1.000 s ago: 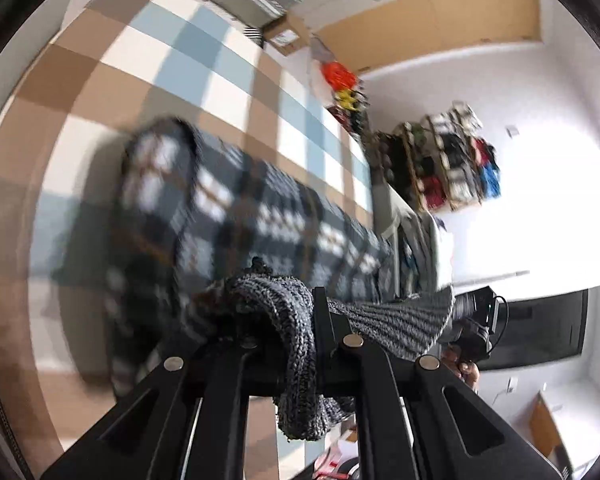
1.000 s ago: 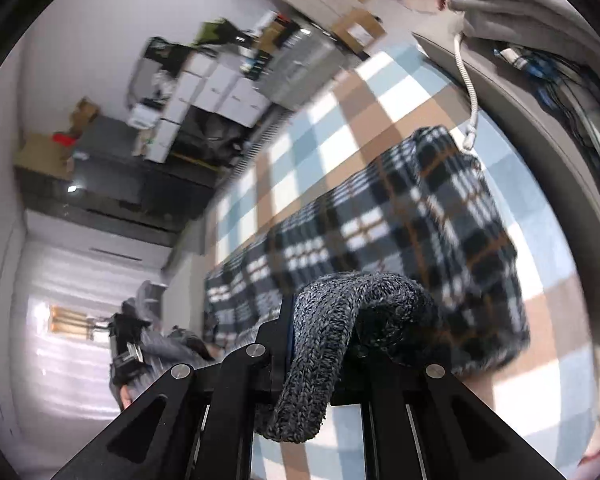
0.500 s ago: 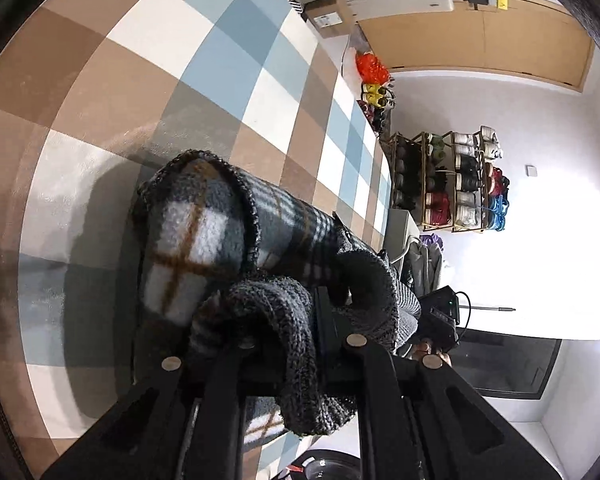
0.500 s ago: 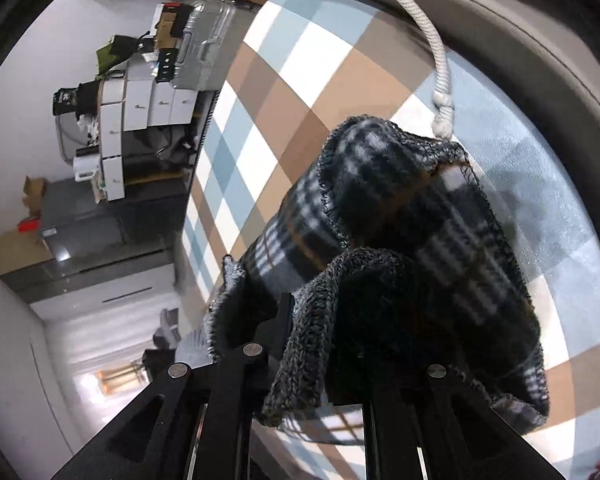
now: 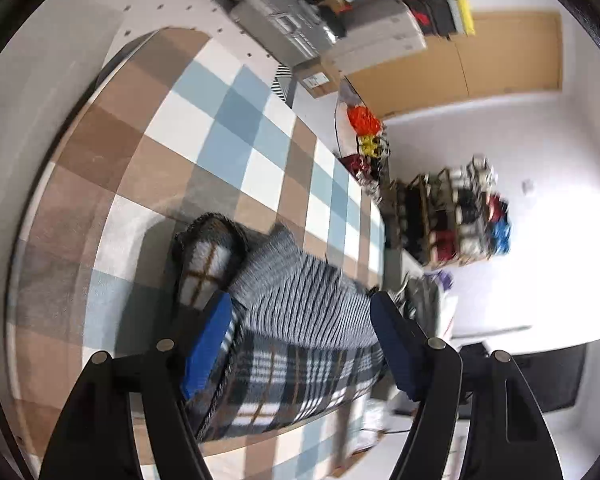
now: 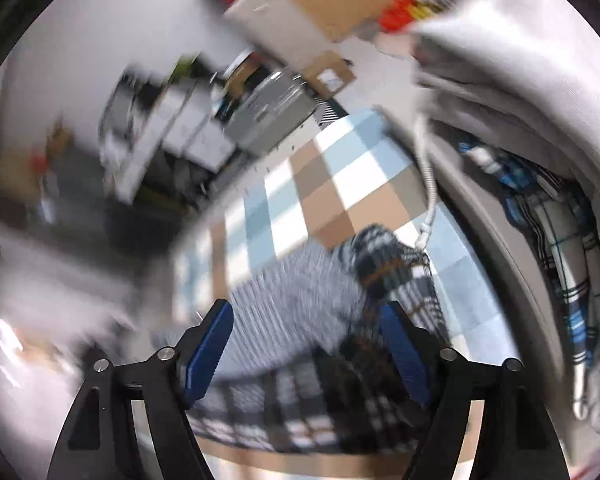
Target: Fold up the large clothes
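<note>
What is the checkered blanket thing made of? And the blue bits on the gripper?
The plaid garment looks like soft fleece outside, with a grey ribbed knit lining. The blue pads look like matte rubber or foam; which one is unclear.

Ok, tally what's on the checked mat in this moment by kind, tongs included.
Plaid garments with a knit hem, folded on the checked mat: 1, the plaid garment
Tongs, both open above it, jaws just opened: 2, left tongs and right tongs
Total: 3
</note>
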`<move>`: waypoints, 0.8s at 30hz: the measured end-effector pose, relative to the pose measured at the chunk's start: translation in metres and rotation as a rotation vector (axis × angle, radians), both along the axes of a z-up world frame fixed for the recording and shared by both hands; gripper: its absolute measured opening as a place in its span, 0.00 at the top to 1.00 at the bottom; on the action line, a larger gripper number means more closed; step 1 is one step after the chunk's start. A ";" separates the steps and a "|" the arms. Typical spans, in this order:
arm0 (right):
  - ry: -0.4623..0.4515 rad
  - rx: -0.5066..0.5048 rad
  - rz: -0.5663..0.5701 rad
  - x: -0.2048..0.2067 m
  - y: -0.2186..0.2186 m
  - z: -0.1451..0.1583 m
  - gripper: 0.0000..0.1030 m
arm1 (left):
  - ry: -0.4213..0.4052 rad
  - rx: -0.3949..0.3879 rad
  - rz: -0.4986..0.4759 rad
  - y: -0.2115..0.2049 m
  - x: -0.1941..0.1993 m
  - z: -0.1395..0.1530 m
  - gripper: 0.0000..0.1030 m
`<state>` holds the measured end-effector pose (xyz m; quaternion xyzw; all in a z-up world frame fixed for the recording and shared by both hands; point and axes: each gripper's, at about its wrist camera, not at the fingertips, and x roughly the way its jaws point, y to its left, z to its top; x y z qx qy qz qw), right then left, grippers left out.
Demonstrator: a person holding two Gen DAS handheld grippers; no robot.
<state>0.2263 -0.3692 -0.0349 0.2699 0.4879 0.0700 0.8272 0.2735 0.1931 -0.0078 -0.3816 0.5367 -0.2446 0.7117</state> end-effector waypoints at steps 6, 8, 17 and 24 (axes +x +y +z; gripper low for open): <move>-0.067 -0.557 0.296 0.005 0.079 -0.023 0.24 | -0.050 0.095 -0.194 -0.065 -0.013 0.003 0.35; -0.068 -0.636 0.354 0.013 0.088 -0.037 0.25 | -0.051 0.150 -0.231 -0.084 -0.009 -0.004 0.35; -0.045 -0.428 0.250 0.045 0.046 -0.050 0.87 | 0.025 0.223 -0.220 -0.089 0.023 -0.050 0.35; -0.047 -0.210 -0.002 0.050 -0.030 -0.051 0.96 | 0.035 0.198 -0.201 -0.067 0.019 -0.045 0.35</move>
